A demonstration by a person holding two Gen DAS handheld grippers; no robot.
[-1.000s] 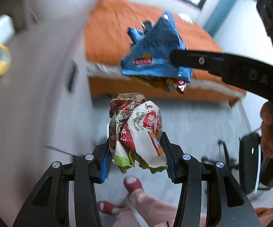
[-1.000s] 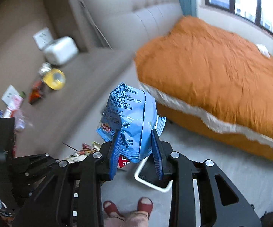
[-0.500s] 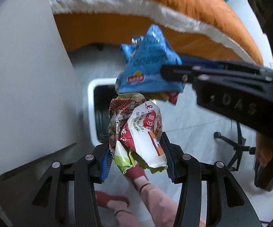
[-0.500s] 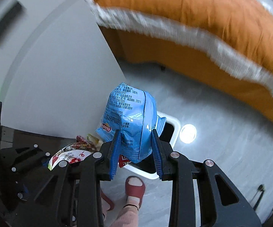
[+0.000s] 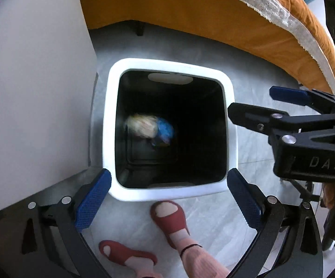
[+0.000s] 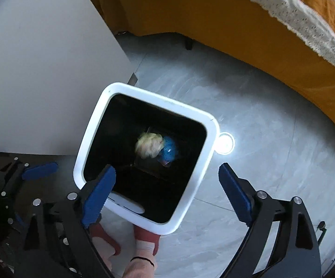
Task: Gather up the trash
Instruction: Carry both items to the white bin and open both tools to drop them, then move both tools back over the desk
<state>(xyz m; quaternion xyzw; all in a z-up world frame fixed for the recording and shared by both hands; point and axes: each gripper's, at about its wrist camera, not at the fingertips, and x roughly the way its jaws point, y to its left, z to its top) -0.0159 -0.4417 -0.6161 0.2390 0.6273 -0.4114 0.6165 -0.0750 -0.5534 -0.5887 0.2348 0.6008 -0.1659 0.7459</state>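
Observation:
A square white-rimmed trash bin (image 5: 111,125) with a black inside stands on the floor below both grippers; it also shows in the right wrist view (image 6: 210,125). Inside it, blurred, are the crumpled pale wrapper (image 5: 141,126) and the blue chip bag (image 5: 166,131), seen too in the right wrist view as the wrapper (image 6: 149,147) and the bag (image 6: 170,151). My left gripper (image 5: 167,199) is open and empty above the bin's near rim. My right gripper (image 6: 167,192) is open and empty over the bin, and shows at the right of the left wrist view (image 5: 257,105).
A bed with an orange cover and white lace trim (image 5: 271,7) runs along the back and right. A grey-white cabinet side (image 5: 33,81) stands left of the bin. The person's feet in red slippers (image 5: 169,217) stand on the grey floor by the bin.
Both grippers opened over the bin. The crumpled wrapper and the blue chip bag left the jaws and dropped into the bin.

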